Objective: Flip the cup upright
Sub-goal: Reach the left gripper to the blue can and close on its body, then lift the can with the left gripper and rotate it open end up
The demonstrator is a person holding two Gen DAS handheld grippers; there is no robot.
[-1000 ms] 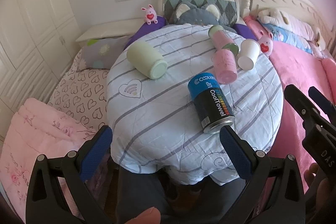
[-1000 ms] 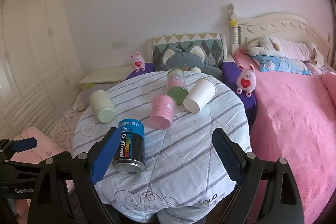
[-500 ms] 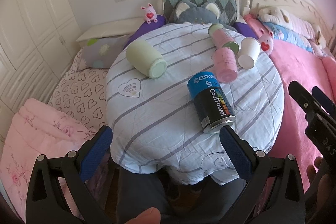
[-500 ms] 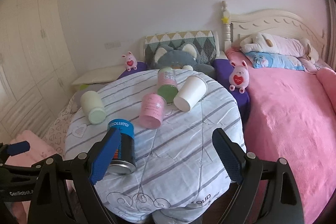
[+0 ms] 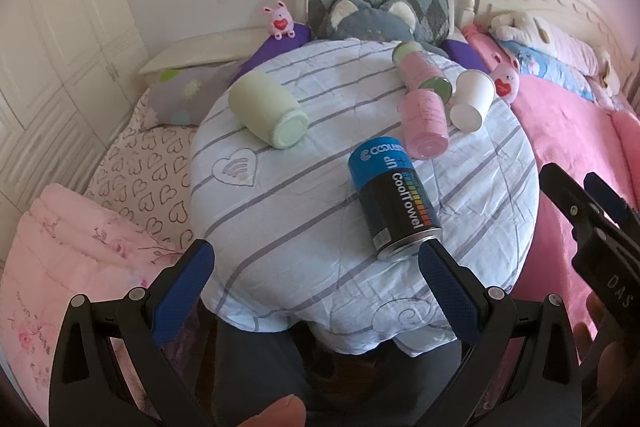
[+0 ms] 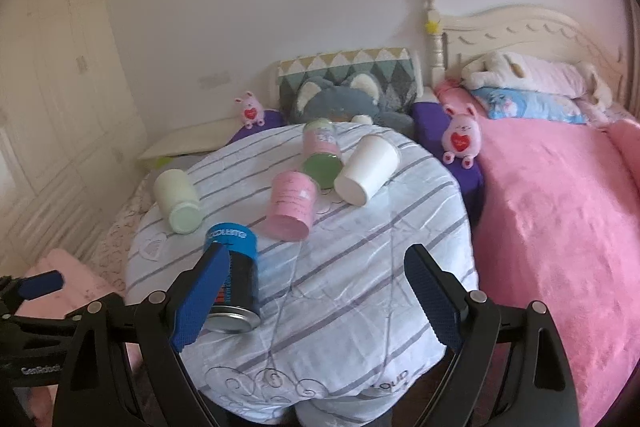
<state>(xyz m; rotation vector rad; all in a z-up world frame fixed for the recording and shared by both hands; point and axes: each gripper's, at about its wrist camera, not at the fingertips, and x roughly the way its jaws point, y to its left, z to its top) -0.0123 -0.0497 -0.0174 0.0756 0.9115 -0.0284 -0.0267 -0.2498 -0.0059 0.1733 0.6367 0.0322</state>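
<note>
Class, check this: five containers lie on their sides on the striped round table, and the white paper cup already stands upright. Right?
Not quite. The white paper cup lies on its side too, beside the green-ended pink bottle, as the right wrist view shows. The rest holds.

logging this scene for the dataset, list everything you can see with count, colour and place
cup: 1, pale green, on its side, table's left
cup: 1, pink, on its side, mid table
cup: 1, white, on its side, right of pink
bottle: 1, pink and green, lying at far edge
can: 1, blue and black, lying near front
table: 1, striped cloth
bunny toys: 2, pink, behind table
bed: 1, pink, right
left hand-held gripper: open, empty
right hand-held gripper: open, empty
</note>
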